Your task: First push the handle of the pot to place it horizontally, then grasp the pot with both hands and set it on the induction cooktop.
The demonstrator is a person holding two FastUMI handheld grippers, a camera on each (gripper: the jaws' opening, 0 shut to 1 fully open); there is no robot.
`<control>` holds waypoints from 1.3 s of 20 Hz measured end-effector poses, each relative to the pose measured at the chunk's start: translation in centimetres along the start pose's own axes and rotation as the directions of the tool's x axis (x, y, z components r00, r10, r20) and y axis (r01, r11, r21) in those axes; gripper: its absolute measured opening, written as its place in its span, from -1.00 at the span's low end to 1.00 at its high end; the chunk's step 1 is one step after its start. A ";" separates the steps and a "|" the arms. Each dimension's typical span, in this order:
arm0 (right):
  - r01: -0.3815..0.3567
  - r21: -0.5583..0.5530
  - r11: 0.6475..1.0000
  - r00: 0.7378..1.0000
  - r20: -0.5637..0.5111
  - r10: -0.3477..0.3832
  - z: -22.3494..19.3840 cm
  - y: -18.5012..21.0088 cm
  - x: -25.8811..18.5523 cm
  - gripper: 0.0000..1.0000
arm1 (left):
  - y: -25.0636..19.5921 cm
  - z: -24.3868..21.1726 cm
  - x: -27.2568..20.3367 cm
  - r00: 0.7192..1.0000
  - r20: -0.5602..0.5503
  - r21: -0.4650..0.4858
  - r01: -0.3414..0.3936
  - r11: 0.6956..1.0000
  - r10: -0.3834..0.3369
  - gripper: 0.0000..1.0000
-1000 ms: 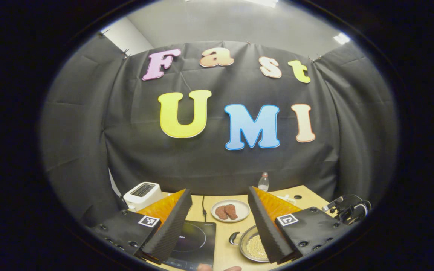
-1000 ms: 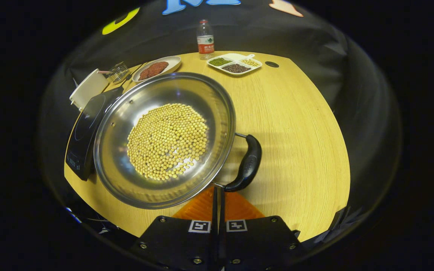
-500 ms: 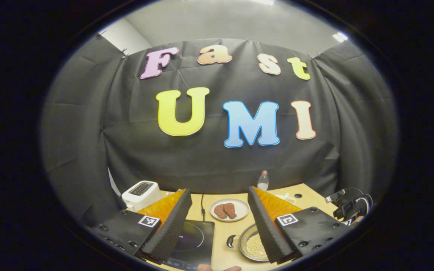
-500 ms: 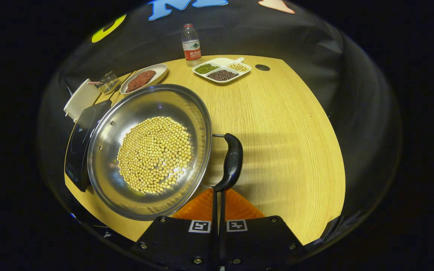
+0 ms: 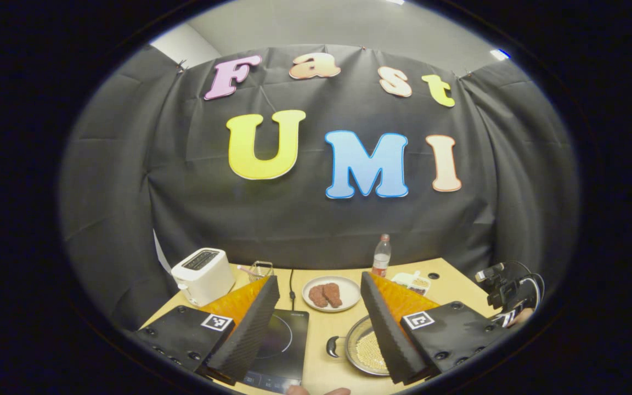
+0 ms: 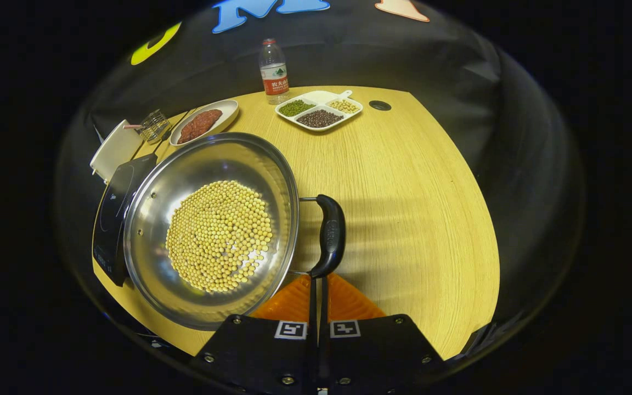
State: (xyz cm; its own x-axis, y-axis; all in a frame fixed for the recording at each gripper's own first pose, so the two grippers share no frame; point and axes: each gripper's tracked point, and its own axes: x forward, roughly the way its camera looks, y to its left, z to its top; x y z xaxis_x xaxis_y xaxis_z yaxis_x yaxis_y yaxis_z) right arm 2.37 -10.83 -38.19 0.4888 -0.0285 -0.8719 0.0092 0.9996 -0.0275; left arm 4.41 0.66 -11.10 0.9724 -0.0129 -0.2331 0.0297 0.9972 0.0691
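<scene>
A steel pot (image 6: 212, 230) holding yellow soybeans sits on the wooden table (image 6: 415, 208), partly over the edge of the black induction cooktop (image 6: 110, 219). Its black side handle (image 6: 331, 236) stands nearly upright in the right gripper view. My right gripper (image 6: 319, 280) is shut with nothing in it, and its tips touch the handle's near end. My left gripper (image 5: 319, 280) hangs open above the table, with the cooktop (image 5: 280, 343) below its left finger. The pot (image 5: 368, 351) and its other handle (image 5: 331, 346) lie by its right finger.
A white toaster (image 6: 114, 148), a wire basket (image 6: 154, 125) and a plate of meat (image 6: 202, 122) stand behind the cooktop. Farther back are a water bottle (image 6: 274, 71) and a divided dish of beans (image 6: 319, 108). A hand holding the right gripper (image 5: 508, 293) is at the table's right edge.
The pot has turned and slid toward the cooktop, its handle swinging left ahead of the shut right gripper. The left gripper view has tipped down, showing more of the table.
</scene>
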 end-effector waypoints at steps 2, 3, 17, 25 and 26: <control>0.020 -0.017 1.000 1.000 0.022 -0.020 -0.1 -0.3 -0.9 -0.98 | -0.3 -0.4 0.3 1.000 -0.011 -0.003 0.021 1.000 -0.021 0.95; 0.026 -0.025 0.999 0.999 0.042 -0.025 0.1 -0.3 -1.4 -0.98 | -0.5 -1.1 0.3 0.999 -0.020 -0.005 0.033 0.999 -0.033 0.97; 0.003 0.008 1.000 0.955 0.297 -0.005 4.2 1.1 -6.4 0.99 | -4.4 -13.6 4.9 0.926 -0.313 -0.092 0.191 0.977 -0.210 0.97; 0.019 0.012 1.000 0.965 0.263 -0.021 4.5 0.4 -3.5 0.98 | -4.2 -22.7 9.2 0.858 -0.476 -0.060 0.186 0.981 -0.192 0.92; 0.018 0.013 1.000 0.966 0.259 -0.021 4.6 0.4 -2.9 0.99 | -4.0 -23.5 9.7 0.852 -0.489 -0.051 0.187 0.981 -0.188 0.92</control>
State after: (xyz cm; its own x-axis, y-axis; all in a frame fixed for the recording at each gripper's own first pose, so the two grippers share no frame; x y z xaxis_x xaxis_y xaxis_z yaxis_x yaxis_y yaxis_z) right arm 4.92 -10.31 -33.41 0.6976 -0.0469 -0.7150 0.0295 0.9989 -0.0368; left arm 8.26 -1.76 -36.43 0.7094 -0.1617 -0.6860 0.1989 0.9797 -0.0253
